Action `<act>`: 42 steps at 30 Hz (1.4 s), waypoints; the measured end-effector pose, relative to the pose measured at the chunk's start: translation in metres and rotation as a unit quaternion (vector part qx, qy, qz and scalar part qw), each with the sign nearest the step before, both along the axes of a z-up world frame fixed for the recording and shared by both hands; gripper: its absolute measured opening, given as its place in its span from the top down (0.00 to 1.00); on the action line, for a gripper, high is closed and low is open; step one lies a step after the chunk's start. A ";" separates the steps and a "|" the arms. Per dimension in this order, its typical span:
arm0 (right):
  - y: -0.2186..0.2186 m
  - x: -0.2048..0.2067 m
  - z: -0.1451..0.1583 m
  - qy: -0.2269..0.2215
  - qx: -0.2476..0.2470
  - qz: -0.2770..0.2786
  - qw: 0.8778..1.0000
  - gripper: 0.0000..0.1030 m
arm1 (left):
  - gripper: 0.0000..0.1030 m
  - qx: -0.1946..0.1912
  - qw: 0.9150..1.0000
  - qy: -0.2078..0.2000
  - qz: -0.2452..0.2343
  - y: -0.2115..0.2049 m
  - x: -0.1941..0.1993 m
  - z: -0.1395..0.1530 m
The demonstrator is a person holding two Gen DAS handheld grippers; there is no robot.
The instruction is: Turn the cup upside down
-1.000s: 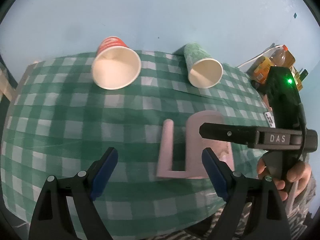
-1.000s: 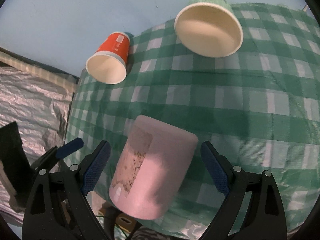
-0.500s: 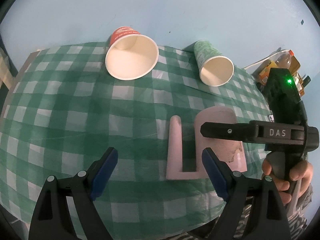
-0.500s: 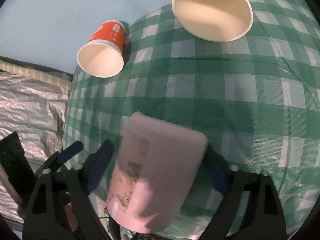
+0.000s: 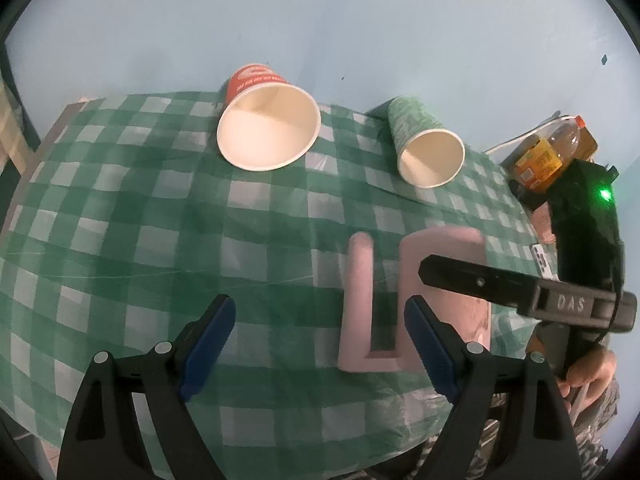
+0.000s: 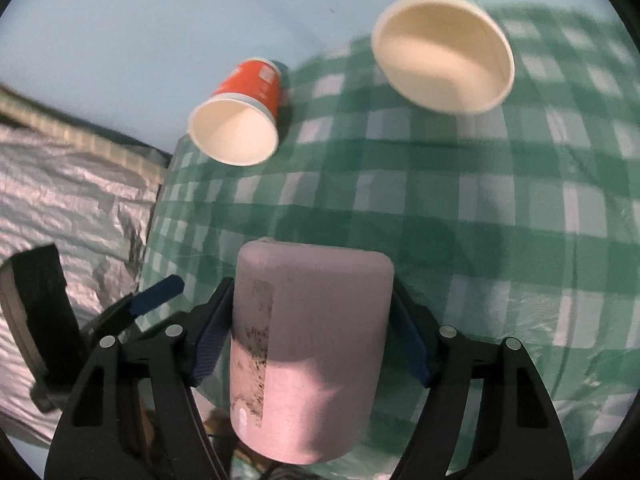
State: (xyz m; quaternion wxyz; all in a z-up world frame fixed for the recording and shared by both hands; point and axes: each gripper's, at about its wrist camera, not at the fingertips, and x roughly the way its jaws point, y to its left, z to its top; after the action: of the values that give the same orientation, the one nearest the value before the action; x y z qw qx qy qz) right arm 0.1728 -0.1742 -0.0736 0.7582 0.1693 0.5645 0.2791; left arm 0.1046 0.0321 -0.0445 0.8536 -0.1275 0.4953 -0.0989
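Note:
A pink mug (image 6: 308, 344) lies on its side on the green checked tablecloth (image 6: 480, 200), its flat base towards the far side. My right gripper (image 6: 312, 332) is shut on the mug's body, blue pads pressed against both sides. In the left wrist view the mug (image 5: 448, 280) shows with its long handle (image 5: 358, 300) pointing left, and a black finger (image 5: 480, 280) of the right gripper crosses it. My left gripper (image 5: 320, 344) is open and empty, hovering just left of the mug's handle.
A red paper cup (image 5: 268, 124) and a green paper cup (image 5: 424, 144) lie on their sides at the table's far edge, mouths facing me. A bottle (image 5: 556, 148) stands beyond the table's right edge. Crinkled silver foil (image 6: 72, 200) lies left of the table.
My right gripper's jaws have closed from wide open onto the pink mug. The left gripper has drifted slightly; it stays open.

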 end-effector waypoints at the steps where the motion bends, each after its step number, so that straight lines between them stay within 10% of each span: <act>1: 0.000 -0.004 0.005 -0.017 -0.005 0.004 1.000 0.28 | 0.15 0.001 1.000 -0.004 0.002 0.000 -0.001 0.001; 11: 0.008 -0.040 0.048 -0.192 -0.082 0.026 0.978 0.29 | 0.15 -0.008 0.999 -0.041 0.019 -0.003 -0.012 0.011; 19: 0.024 -0.055 0.068 -0.345 -0.175 -0.010 0.922 0.29 | 0.15 0.010 0.995 -0.079 0.058 -0.002 -0.025 0.019; 26: 0.036 -0.040 0.053 -0.372 -0.211 -0.034 0.903 0.29 | 0.15 0.007 0.994 -0.080 0.070 0.000 -0.026 0.016; 42: 0.040 -0.054 0.027 -0.377 -0.217 -0.020 0.900 0.29 | 0.15 0.012 0.994 -0.081 0.070 -0.003 -0.028 0.007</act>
State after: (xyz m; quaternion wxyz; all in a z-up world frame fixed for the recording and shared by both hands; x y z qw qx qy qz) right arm 0.1191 -0.1345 -0.0469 0.9377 -0.1059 0.2794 0.1770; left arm 0.0769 0.0287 -0.0375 0.8973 -0.1428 0.4156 -0.0430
